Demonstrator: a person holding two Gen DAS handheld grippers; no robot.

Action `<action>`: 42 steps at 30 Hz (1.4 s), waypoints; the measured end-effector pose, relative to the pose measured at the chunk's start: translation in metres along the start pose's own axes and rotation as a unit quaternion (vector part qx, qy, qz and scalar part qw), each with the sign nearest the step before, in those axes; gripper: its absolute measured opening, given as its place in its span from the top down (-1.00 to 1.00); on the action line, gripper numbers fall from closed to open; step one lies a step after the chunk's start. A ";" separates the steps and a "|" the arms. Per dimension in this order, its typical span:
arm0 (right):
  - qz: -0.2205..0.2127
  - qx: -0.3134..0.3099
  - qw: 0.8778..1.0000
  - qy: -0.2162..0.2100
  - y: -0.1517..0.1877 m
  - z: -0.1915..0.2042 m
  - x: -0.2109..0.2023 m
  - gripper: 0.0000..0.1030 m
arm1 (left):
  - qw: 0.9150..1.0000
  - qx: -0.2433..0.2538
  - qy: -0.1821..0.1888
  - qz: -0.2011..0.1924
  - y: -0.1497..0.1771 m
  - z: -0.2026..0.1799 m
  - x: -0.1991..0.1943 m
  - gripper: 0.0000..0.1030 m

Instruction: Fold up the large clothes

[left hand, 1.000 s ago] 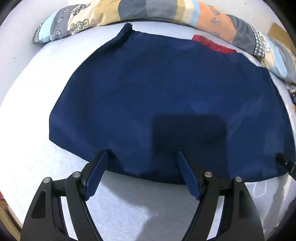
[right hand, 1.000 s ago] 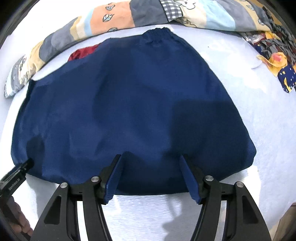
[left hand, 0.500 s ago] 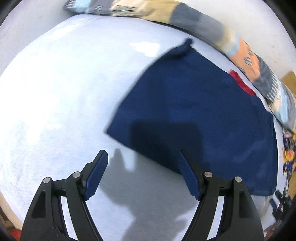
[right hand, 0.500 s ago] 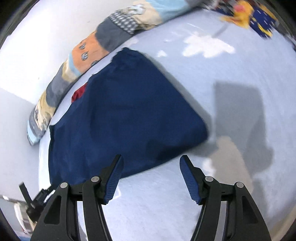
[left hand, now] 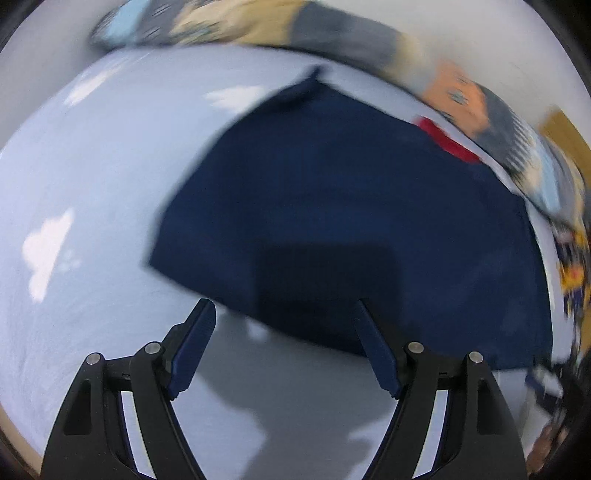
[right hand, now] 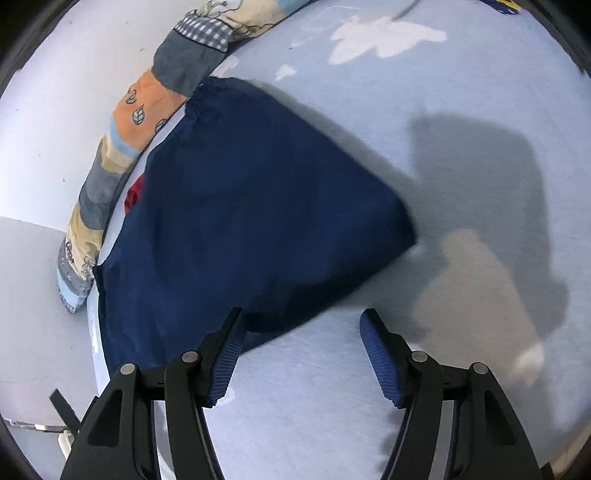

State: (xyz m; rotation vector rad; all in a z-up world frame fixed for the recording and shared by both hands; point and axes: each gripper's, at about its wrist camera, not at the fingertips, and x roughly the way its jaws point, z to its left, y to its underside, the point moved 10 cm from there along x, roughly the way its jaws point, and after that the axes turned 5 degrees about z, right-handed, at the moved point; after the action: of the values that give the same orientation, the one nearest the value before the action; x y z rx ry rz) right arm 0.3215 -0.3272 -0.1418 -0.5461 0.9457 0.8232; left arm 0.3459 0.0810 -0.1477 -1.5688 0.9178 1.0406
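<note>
1. Navy garment (left hand: 347, 206): you have it lying flat on the pale blue sheet (left hand: 92, 206). In the left wrist view it fills the centre and right of the frame, one corner pointing to the upper middle. In the right wrist view (right hand: 240, 206) it runs from the upper middle down to the lower left, with a gathered, elastic-looking edge at its top.
2. Left gripper (left hand: 282, 347): your tongs stand wide apart at the bottom of the frame and hold nothing. Its right finger overlaps the garment's near edge in the picture; the left finger is over bare sheet. Whether either touches the cloth you cannot tell, as this view is blurred.
3. Right gripper (right hand: 301, 347): your tongs are well apart and empty. Its left finger sits over the garment's lower edge in the picture; its right finger is over bare sheet, clear of the cloth.
4. Patchwork quilt (right hand: 122, 136): a rolled strip of grey, orange, beige and light blue patches along the far side of the garment. It runs down the upper left of the right wrist view and across the top of the left wrist view (left hand: 332, 33).
5. Red cloth (left hand: 447, 138): a small piece showing between the garment's far edge and the quilt, upper right in the left view, left of centre in the right view (right hand: 135, 195).
6. Shadows: a dark block falls on the garment ahead of your left gripper, and a larger one on the sheet at right in the right view.
</note>
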 end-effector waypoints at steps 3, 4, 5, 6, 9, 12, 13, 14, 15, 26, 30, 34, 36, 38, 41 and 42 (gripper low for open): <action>0.002 -0.009 1.000 0.008 0.000 0.003 0.005 -0.30 | 0.997 0.070 -0.002 -0.029 0.000 -0.047 -0.007 -0.49; 0.004 -0.008 1.000 0.006 -0.001 0.001 0.007 -0.30 | 0.995 0.093 -0.001 -0.037 0.001 -0.062 -0.009 -0.49; 0.005 -0.005 1.000 0.002 -0.002 0.000 0.008 -0.30 | 0.992 0.118 0.001 -0.044 0.005 -0.081 -0.008 -0.49; 0.004 -0.003 1.000 -0.001 -0.003 -0.001 0.008 -0.30 | 0.991 0.130 0.001 -0.046 0.004 -0.089 -0.008 -0.49; -0.006 -0.002 1.000 -0.012 -0.007 -0.001 0.009 -0.31 | 0.986 0.156 0.019 -0.045 0.011 -0.125 0.001 -0.49; -0.017 0.014 0.999 -0.042 -0.011 -0.002 0.011 -0.41 | 0.986 0.156 0.021 -0.049 0.011 -0.142 0.010 -0.49; -0.021 0.016 0.998 -0.052 -0.013 -0.001 0.011 -0.42 | 0.986 0.153 0.017 -0.060 0.007 -0.147 0.013 -0.49; -0.026 0.017 0.998 -0.061 -0.015 -0.001 0.010 -0.42 | 0.986 0.152 0.012 -0.069 0.005 -0.151 0.014 -0.49; -0.029 0.019 0.997 -0.071 -0.017 0.001 0.010 -0.42 | 0.985 0.153 0.003 -0.077 0.004 -0.153 0.017 -0.49; -0.063 -0.016 0.992 -0.107 -0.035 0.015 0.023 -0.28 | 0.985 0.143 -0.005 -0.093 0.004 -0.156 0.026 -0.50; -0.072 -0.029 0.987 -0.139 -0.042 0.024 0.026 -0.28 | 0.986 0.143 -0.004 -0.090 0.005 -0.156 0.027 -0.50; -0.077 -0.014 0.981 -0.176 -0.047 0.029 0.024 -0.08 | 0.986 0.140 -0.002 -0.085 0.004 -0.156 0.028 -0.50; -0.073 -0.018 0.984 -0.163 -0.049 0.030 0.028 0.17 | 0.987 0.139 0.000 -0.084 0.005 -0.156 0.029 -0.50; -0.065 -0.015 0.985 -0.158 -0.050 0.029 0.034 0.24 | 0.987 0.140 0.001 -0.083 0.005 -0.156 0.029 -0.50; -0.049 -0.003 0.988 -0.149 -0.051 0.026 0.039 0.27 | 0.987 0.141 0.000 -0.082 0.006 -0.156 0.028 -0.50; -0.046 0.000 0.988 -0.149 -0.052 0.026 0.040 0.24 | 0.987 0.141 0.000 -0.083 0.005 -0.156 0.028 -0.50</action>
State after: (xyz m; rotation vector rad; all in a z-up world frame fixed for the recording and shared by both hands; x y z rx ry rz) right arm 0.3894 -0.3241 -0.1609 -0.4477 0.6421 0.7959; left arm 0.3784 -0.0742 -0.1557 -1.3820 0.8767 0.7577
